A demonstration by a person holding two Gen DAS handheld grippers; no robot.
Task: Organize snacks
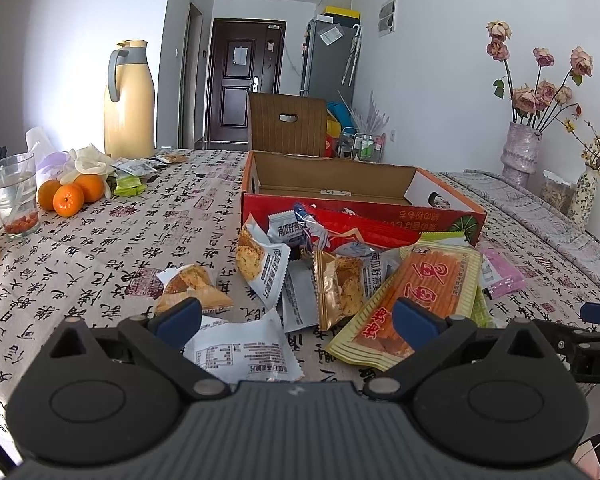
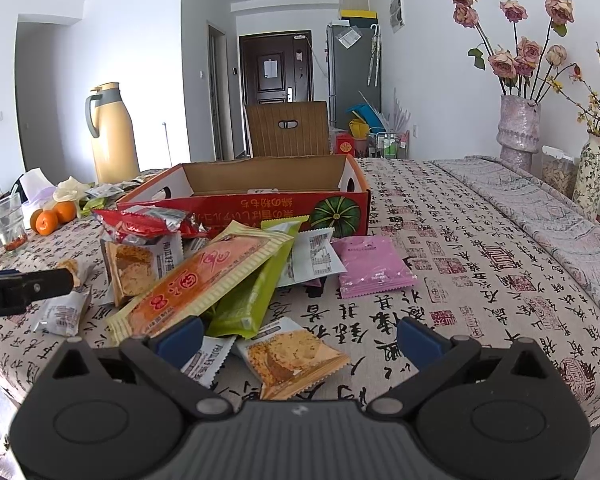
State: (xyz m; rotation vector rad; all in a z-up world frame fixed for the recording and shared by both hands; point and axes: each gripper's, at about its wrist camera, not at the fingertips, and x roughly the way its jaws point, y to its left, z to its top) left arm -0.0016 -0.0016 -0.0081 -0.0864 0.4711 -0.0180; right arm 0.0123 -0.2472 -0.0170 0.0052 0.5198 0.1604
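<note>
A heap of snack packets lies on the patterned tablecloth in front of an open red cardboard box (image 1: 360, 210) (image 2: 260, 204). A long orange-and-yellow packet (image 1: 420, 296) (image 2: 204, 280) lies across the heap, with a green one (image 2: 248, 300) under it. A pink packet (image 2: 374, 266) lies to the right. My left gripper (image 1: 296, 320) stands open over a white-grey packet (image 1: 244, 354). My right gripper (image 2: 300, 340) stands open above an orange biscuit packet (image 2: 292, 358). Neither holds anything.
At the left stand a yellow thermos jug (image 1: 128, 100), a glass of water (image 1: 14, 194), oranges (image 1: 70, 196) and small sachets. Vases with dried roses (image 2: 518, 128) stand at the right by a folded grey cloth (image 2: 548, 208). A chair back (image 1: 288, 124) rises behind the box.
</note>
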